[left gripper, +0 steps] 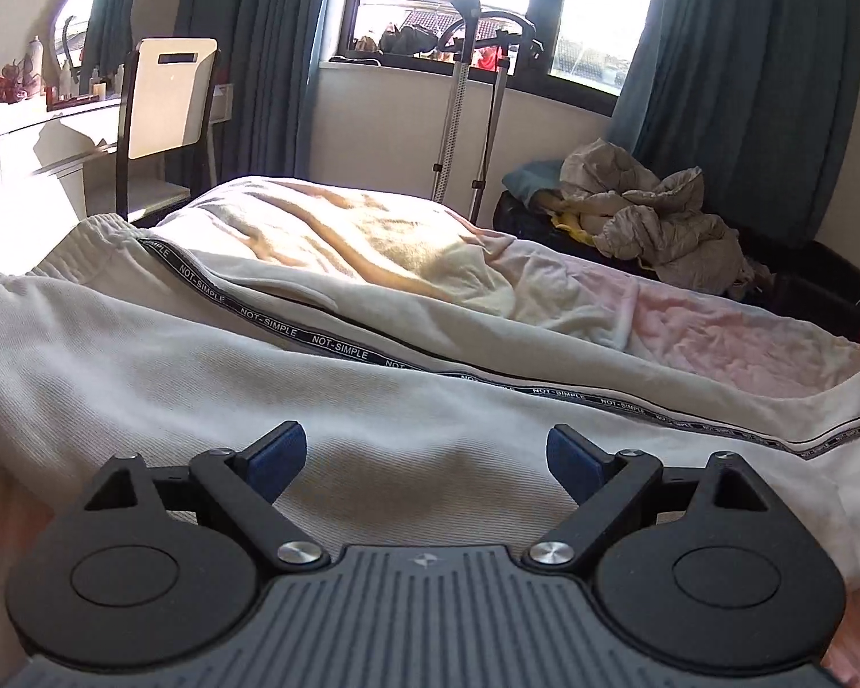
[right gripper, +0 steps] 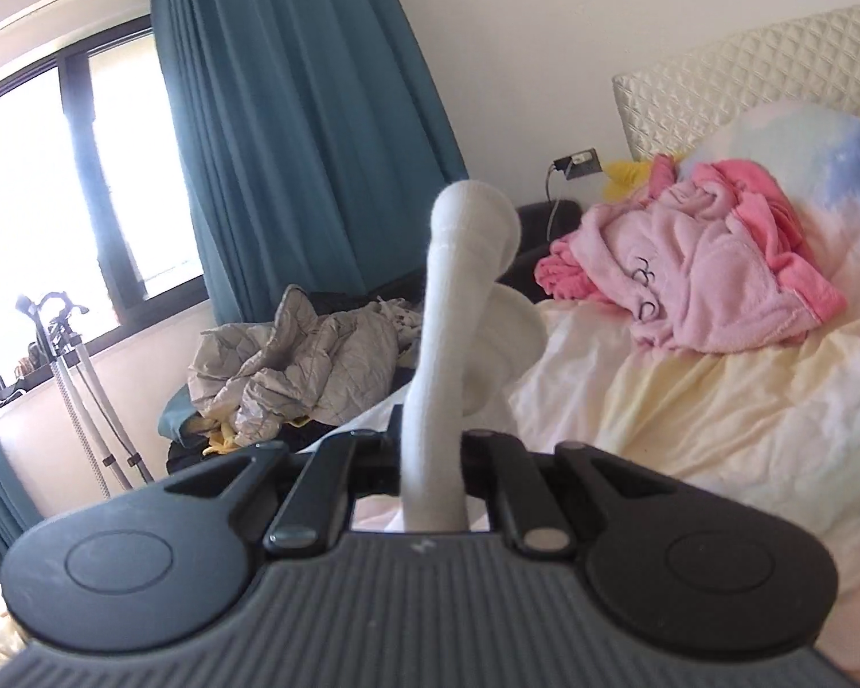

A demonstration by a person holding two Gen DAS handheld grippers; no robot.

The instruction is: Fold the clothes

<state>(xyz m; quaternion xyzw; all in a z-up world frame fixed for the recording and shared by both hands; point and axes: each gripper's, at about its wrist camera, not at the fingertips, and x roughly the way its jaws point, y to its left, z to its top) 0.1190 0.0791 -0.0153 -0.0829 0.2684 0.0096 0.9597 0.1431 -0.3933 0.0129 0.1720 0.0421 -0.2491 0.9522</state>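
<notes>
1. Progress, as far as I can judge: the white pants (left gripper: 212, 344) are lying stretched out long across the bed (left gripper: 716, 332) right ahead of my left gripper (left gripper: 427, 453), waistband off to its left, taped side stripe running away to its right. I'm not seeing a finished compact fold anywhere on them, so I'm guessing there's still folding left.
2. Right gripper (right gripper: 433, 458) is clamping a white bit of cloth (right gripper: 447, 309) that's sticking up and forward out of the jaws. Looks like a cuff end, probably a pant leg being lifted over, but I can't tell for sure that it's the same garment.
3. Left gripper is hanging just over the pants with its jaws spread wide apart, blue pads (left gripper: 278, 456) gripping nothing. Can't tell if it's actually brushing the fabric.
4. Other stuff: a pink robe (right gripper: 711, 286) is bunched up ahead and to the right of the right gripper, and a grey quilt (right gripper: 304, 361) is heaped ahead to its left. Both look unfolded.
</notes>
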